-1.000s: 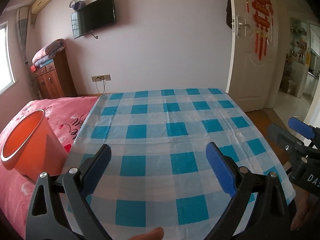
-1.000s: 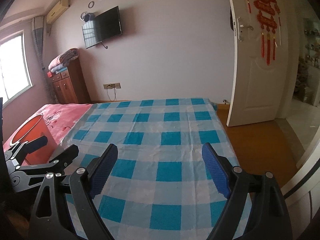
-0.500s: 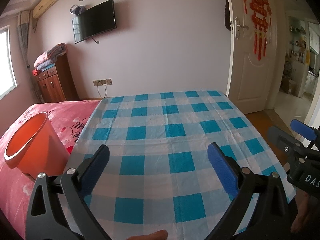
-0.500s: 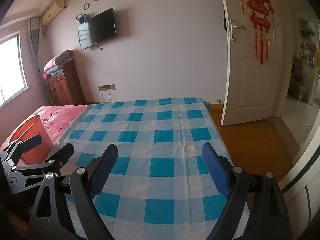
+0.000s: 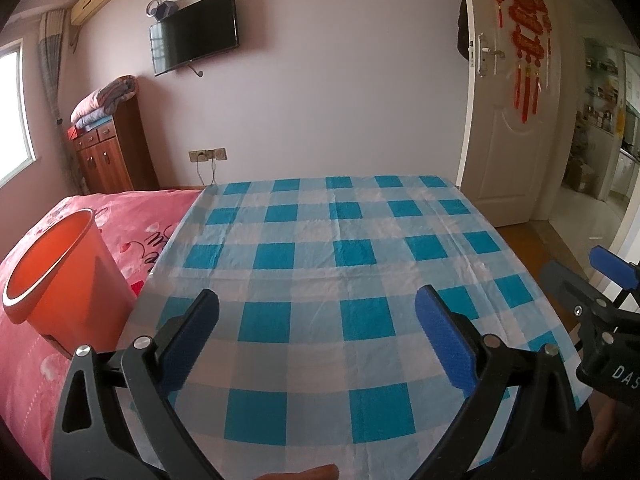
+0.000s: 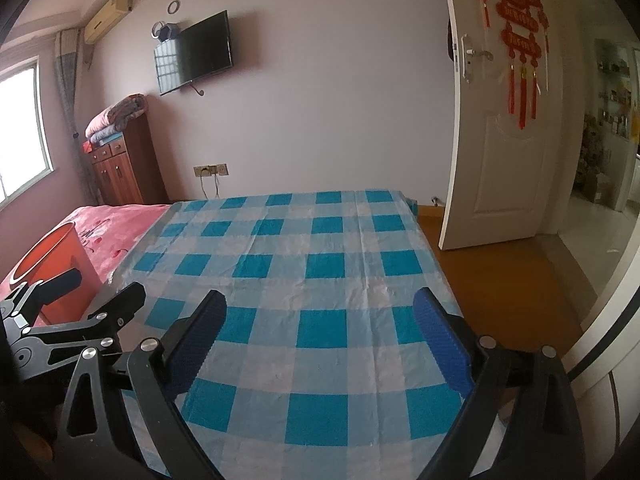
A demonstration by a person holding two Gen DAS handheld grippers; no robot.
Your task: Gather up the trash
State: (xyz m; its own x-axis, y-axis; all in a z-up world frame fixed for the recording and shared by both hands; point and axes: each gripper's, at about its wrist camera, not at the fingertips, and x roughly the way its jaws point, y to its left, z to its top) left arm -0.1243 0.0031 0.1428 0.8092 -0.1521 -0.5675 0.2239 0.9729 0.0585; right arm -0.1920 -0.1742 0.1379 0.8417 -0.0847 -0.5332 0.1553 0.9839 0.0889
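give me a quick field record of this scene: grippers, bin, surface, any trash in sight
left gripper: open, nothing between the jaws
right gripper: open, jaws have just been opening, nothing between them
bin: orange bin, upright, on the pink bedspread, left of the cloth
surface: blue and white checked cloth, wrinkled
trash in sight: none in either view
background: wall television, open door

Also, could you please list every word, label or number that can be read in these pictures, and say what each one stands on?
"DAS": white letters, cut off by the picture's edge, on the black body of the right gripper in the left wrist view.
Red door ornament: gold characters, too blurred to read.
Pink bedspread: dark scrawl, unreadable.
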